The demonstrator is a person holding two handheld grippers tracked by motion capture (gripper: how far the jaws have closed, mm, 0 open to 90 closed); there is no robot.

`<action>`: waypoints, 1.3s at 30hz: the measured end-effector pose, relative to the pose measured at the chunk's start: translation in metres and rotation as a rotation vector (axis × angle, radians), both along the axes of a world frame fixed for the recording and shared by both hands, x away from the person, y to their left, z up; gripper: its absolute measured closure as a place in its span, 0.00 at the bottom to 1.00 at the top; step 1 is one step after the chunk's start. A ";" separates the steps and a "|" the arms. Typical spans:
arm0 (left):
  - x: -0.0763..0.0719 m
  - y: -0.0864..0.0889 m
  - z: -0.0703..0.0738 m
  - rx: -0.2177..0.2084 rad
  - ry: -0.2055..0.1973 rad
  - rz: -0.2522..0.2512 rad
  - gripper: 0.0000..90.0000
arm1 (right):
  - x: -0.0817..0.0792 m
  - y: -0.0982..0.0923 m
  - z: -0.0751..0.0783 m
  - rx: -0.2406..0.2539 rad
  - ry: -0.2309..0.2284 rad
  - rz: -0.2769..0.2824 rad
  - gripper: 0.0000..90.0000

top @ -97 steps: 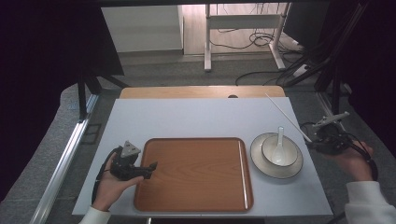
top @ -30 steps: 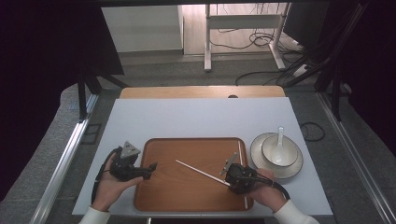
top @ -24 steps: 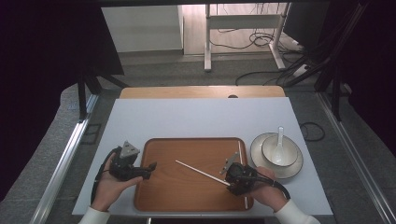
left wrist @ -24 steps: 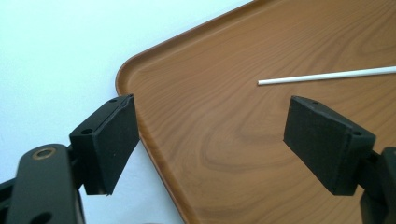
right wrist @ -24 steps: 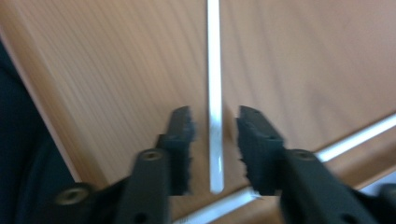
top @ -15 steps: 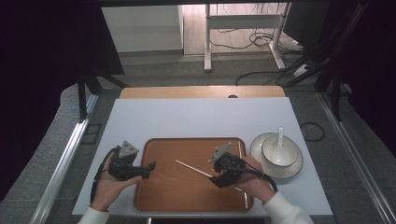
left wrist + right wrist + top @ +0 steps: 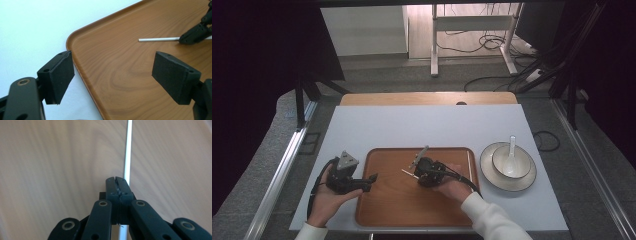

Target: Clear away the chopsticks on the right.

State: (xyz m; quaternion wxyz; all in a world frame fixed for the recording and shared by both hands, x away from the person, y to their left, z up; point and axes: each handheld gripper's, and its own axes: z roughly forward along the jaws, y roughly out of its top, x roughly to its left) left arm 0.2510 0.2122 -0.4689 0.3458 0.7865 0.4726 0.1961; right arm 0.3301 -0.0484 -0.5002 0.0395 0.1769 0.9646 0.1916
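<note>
- The tray (image 7: 412, 210) lies at the near middle of the table (image 7: 412, 125); a thin white stick (image 7: 158, 39) lies flat on its wood, in the middle part nearer the far rim.
- To the right of the tray, just apart from it, a plate (image 7: 492, 177) carries a bowl (image 7: 507, 167), and a white spoon (image 7: 512, 150) stands in the bowl with its handle toward the far side.
- The right tongs (image 7: 416, 172) are over the tray's middle, jaws pressed together; the right gripper view has the stick (image 7: 128, 152) running along the right side of the shut jaws and under them, lying on the tray, and whether they pinch it I cannot tell; the jaws have just been closing.
- The left tongs (image 7: 112, 75) stand wide, nothing between the pads; one jaw is over the table, the other over the tray, straddling its left rim near the far left corner.
- Against a second ago: the right hand (image 7: 454, 187) is further left and a little further from the person, by the tray's middle instead of its right end; the stick's free end has gone leftward with it; the left hand (image 7: 329, 197), plate, bowl and spoon are where they were.
- The tray's near half is bare wood; the far half of the table is open; the tray's near rim lies close to the table's near edge.
</note>
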 end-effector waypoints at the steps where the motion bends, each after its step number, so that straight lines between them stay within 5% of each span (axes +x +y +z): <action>1: 0.000 0.000 0.000 -0.001 -0.001 0.001 0.20 | 0.001 -0.002 0.001 -0.015 -0.016 -0.009 1.00; 7: -0.001 -0.001 0.000 0.003 0.001 0.000 0.20 | 0.008 -0.021 0.003 -0.043 -0.030 -0.085 1.00; 25: 0.002 -0.005 -0.004 0.014 0.010 -0.010 0.20 | 0.008 -0.079 0.006 -0.036 -0.008 -0.183 1.00; 39: 0.002 -0.005 -0.004 0.014 0.009 -0.008 0.20 | -0.019 -0.062 0.005 -0.021 0.027 -0.073 1.00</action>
